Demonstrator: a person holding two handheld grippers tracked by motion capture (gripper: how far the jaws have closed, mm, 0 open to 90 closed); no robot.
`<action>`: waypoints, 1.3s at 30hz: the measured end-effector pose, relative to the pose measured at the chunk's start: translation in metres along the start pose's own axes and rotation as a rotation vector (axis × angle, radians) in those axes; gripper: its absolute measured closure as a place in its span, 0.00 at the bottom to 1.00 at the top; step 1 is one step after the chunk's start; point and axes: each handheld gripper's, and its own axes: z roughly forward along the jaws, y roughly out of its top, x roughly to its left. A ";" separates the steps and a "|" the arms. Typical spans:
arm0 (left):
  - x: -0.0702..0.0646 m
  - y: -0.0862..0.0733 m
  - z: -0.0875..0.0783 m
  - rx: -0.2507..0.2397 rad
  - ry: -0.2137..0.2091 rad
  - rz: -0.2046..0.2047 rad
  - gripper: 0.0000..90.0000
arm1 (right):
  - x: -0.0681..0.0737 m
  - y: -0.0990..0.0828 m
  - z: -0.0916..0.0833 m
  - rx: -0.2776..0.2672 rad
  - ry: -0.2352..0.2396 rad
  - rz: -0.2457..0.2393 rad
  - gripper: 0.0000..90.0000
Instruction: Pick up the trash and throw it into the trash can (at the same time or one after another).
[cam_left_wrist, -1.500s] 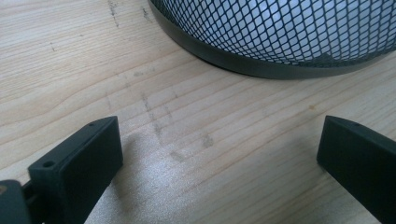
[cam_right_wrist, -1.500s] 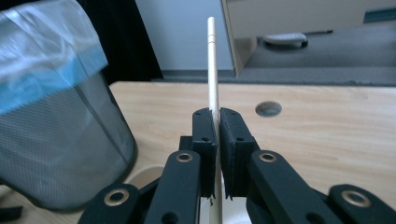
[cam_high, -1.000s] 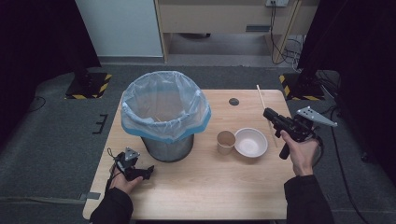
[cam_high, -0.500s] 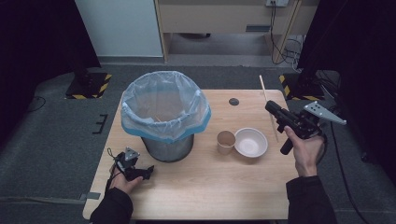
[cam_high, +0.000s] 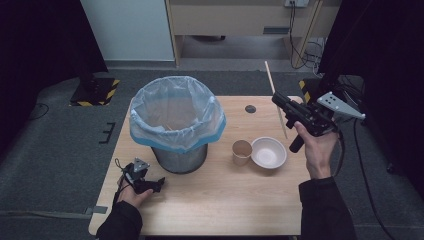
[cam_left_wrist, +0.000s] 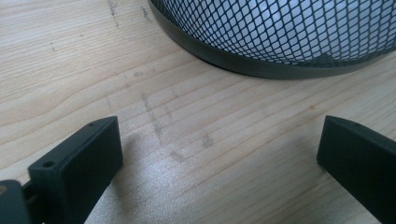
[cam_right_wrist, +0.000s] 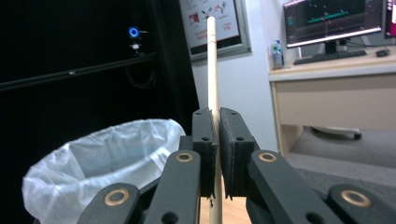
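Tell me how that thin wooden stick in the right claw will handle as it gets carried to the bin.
The wooden stick looks stiff: it stands straight above the right claw with no sag. Being long and thin, it is probably very light, though it may pivot between the pads, since they pinch it at one spot. Laid on the table, its round shape would likely roll.

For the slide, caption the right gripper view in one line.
Right gripper shut on a wooden chopstick held upright, with the plastic-lined bin beyond.
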 end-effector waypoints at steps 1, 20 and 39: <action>0.000 0.000 0.000 0.000 0.000 0.000 0.00 | 0.003 0.002 0.003 -0.005 0.006 -0.003 0.95; 0.000 0.000 0.000 0.000 0.000 0.000 0.00 | 0.040 0.031 0.044 -0.057 0.099 -0.020 0.95; 0.000 0.000 0.000 -0.002 -0.002 0.002 0.00 | 0.072 0.034 0.098 -0.052 0.165 -0.032 0.95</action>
